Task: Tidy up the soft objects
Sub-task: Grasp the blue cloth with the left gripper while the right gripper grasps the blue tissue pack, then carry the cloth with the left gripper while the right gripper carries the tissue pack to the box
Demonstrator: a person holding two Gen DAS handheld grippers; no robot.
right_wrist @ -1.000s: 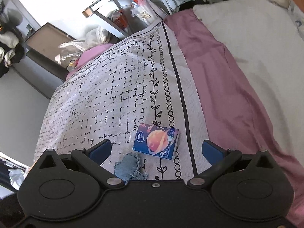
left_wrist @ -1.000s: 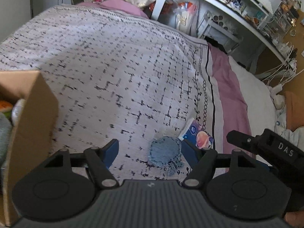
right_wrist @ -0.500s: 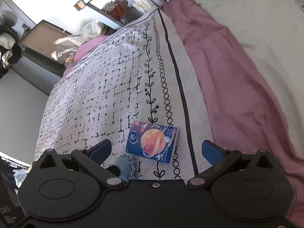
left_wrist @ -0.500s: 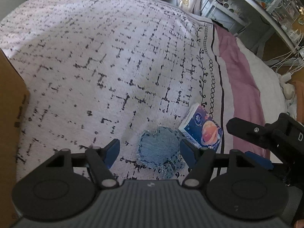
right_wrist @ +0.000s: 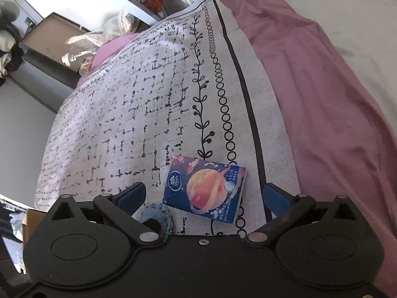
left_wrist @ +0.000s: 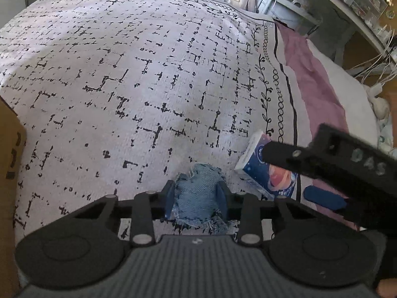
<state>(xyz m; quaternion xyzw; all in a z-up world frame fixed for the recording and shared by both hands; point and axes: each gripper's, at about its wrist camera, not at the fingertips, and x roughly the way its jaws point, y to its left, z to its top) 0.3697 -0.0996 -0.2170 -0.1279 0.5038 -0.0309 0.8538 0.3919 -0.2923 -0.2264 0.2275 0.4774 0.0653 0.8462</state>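
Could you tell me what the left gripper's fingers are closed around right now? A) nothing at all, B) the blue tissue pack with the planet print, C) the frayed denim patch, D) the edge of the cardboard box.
C: in the left wrist view the left gripper has its blue fingers pressed against both sides of the frayed denim patch, while the tissue pack lies apart on the blanket.

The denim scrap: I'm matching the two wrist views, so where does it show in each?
Left wrist: denim scrap low centre, pinched between the left gripper fingers.
Right wrist: denim scrap low left, partly hidden.
Shared landmark: tissue pack beside it.
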